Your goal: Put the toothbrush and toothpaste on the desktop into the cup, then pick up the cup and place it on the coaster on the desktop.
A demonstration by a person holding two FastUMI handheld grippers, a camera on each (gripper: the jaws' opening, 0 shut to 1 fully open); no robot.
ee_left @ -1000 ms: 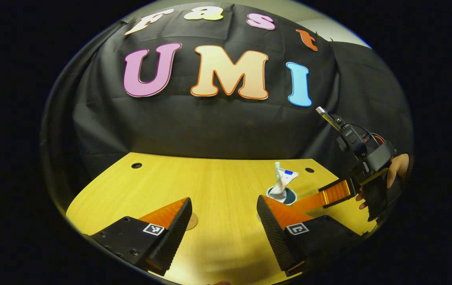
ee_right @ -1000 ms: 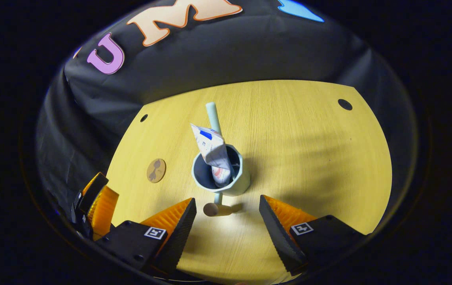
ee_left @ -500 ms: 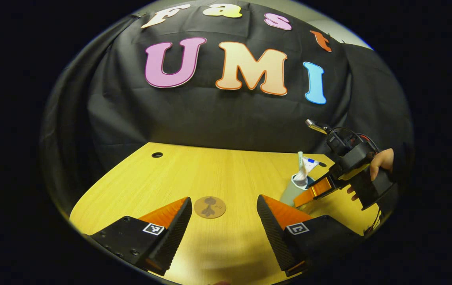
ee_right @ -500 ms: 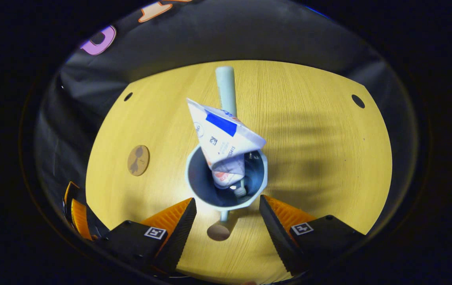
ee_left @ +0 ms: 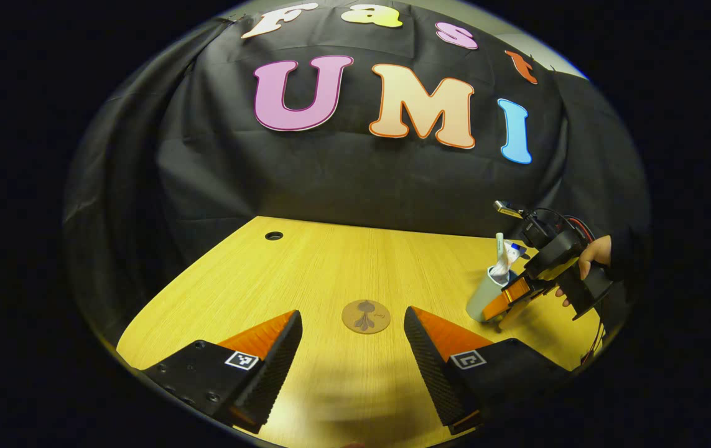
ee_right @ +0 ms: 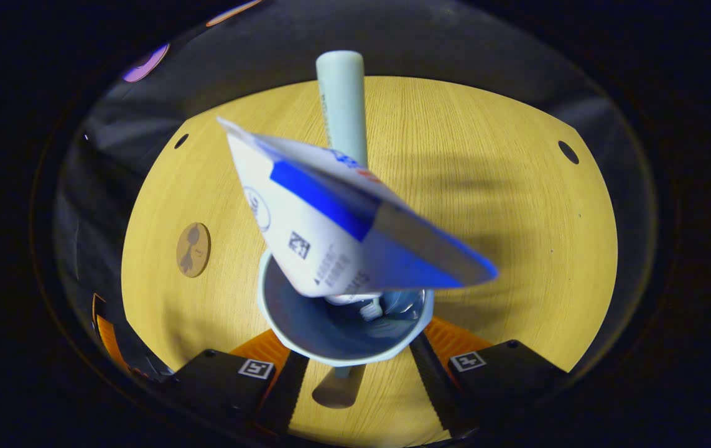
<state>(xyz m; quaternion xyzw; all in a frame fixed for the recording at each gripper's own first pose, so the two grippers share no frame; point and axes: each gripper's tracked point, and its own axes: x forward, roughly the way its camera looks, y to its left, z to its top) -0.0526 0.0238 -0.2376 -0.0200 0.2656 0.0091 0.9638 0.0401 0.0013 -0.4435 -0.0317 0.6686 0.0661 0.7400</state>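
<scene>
A pale cup (ee_right: 305, 342) stands on the wooden desktop (ee_right: 517, 249) with a white-and-blue toothpaste tube (ee_right: 330, 242) and a pale toothbrush handle (ee_right: 343, 106) leaning out of it. My right gripper (ee_right: 358, 351) is open, one finger on each side of the cup's lower body, its rim hiding the fingertips. A wood-tipped handle (ee_right: 338, 386) points from the cup toward the camera. The round brown coaster (ee_right: 193, 249) lies to the left. In the left gripper view the coaster (ee_left: 366, 316) lies just beyond my open, empty left gripper (ee_left: 353, 336), with the cup (ee_left: 484, 300) and right gripper (ee_left: 507, 295) at far right.
A hand (ee_left: 591, 255) holds the right gripper at the table's right end. Cable holes sit in the desktop (ee_left: 274, 236) (ee_right: 568, 152). The black cloth wall closes off the far side. The table's front edge runs just under my left gripper.
My right gripper came down and forward until its fingers flank the cup. The left gripper view has swung so the coaster sits between its fingers' line and the cup is farther right.
</scene>
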